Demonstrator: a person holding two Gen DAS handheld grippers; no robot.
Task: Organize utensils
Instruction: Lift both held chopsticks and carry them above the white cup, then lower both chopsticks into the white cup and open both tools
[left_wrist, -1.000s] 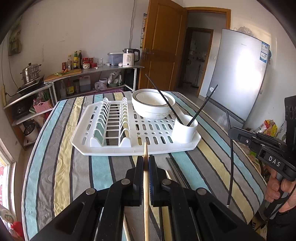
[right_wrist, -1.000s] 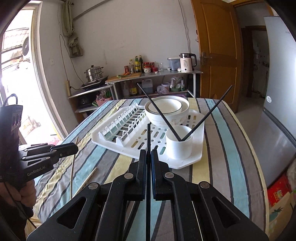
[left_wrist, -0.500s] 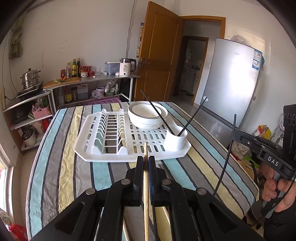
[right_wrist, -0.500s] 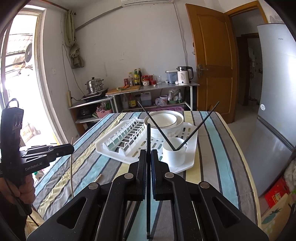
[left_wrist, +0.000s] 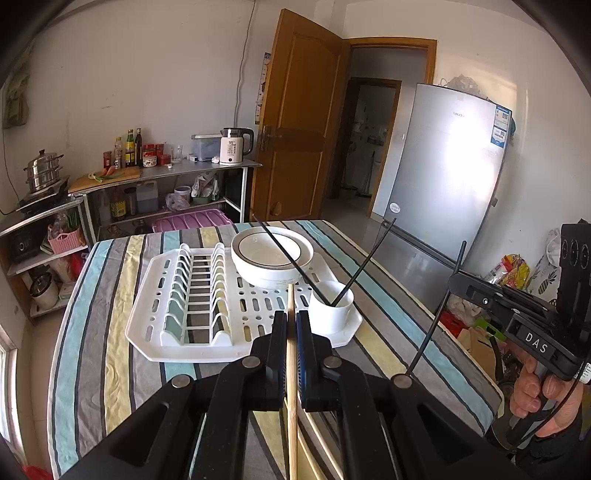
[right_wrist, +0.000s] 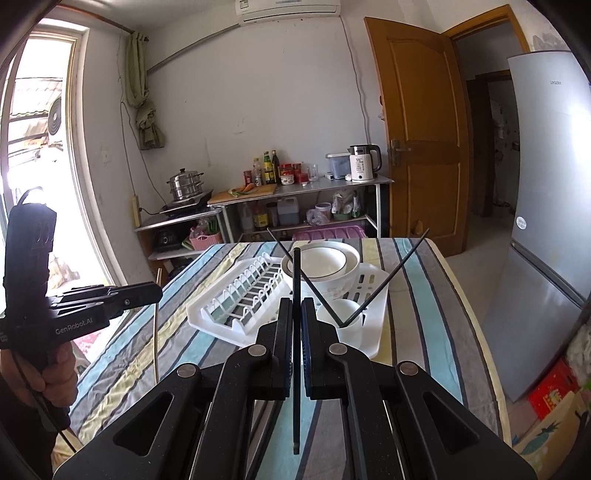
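Observation:
My left gripper (left_wrist: 290, 323) is shut on a wooden chopstick (left_wrist: 291, 387) and holds it above the striped table's near edge. My right gripper (right_wrist: 296, 310) is shut on a black chopstick (right_wrist: 296, 354), also raised; it shows in the left wrist view (left_wrist: 437, 317) at the right. A white cup (left_wrist: 331, 307) on the white drying rack (left_wrist: 192, 295) holds two black chopsticks (left_wrist: 364, 266). A white bowl (left_wrist: 272, 254) stands behind the cup. The left gripper with its wooden chopstick shows in the right wrist view (right_wrist: 157, 317).
The striped tablecloth (left_wrist: 103, 332) covers the table. More chopsticks (left_wrist: 321, 443) lie on it under my left gripper. A silver fridge (left_wrist: 443, 173) stands to the right. A shelf unit with a kettle (left_wrist: 232, 146), bottles and a steamer pot lines the far wall.
Both grippers have risen and pulled back from the rack, each carrying its chopstick. The rack and cup look smaller and farther away.

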